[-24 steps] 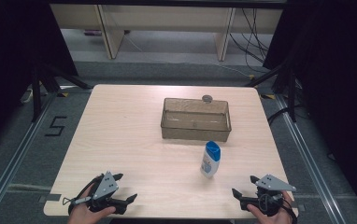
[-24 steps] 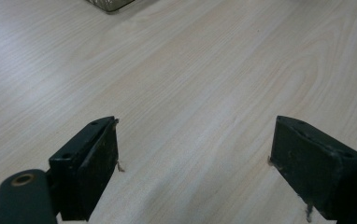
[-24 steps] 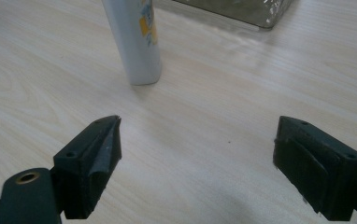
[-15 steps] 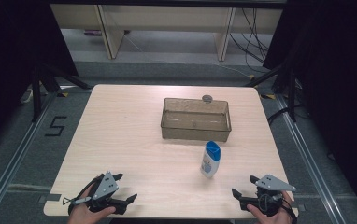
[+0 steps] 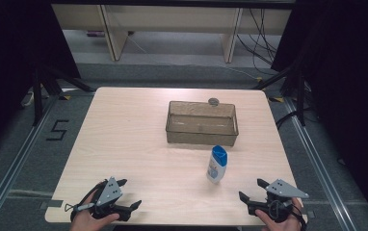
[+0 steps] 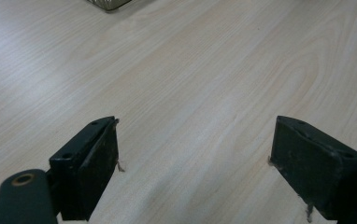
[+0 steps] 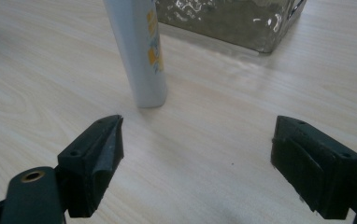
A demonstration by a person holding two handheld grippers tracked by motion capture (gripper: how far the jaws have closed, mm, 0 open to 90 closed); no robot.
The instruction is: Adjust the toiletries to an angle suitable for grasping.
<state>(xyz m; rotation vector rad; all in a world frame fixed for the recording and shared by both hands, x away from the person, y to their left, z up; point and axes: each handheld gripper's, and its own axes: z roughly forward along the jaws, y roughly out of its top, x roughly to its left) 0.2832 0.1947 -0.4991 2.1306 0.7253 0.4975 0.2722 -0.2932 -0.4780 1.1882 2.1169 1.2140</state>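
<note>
A white bottle with a blue cap (image 5: 216, 164) stands upright on the wooden table (image 5: 138, 139), just in front of a clear plastic bin (image 5: 202, 123). My right gripper (image 5: 251, 191) rests open near the front right edge, a short way from the bottle, with nothing between its jaws. In the right gripper view the bottle (image 7: 139, 51) rises ahead of the left jaw, with the bin (image 7: 228, 21) behind it. At the front left edge my left gripper (image 5: 128, 195) is open and holds nothing. The left gripper view looks along wide jaws (image 6: 195, 154) over bare wood.
A small round grey object (image 5: 214, 101) lies on the table behind the bin's far wall. Shelving legs and cables stand on the floor beyond the far edge. A corner of the bin (image 6: 109, 3) peeks in at the top of the left gripper view.
</note>
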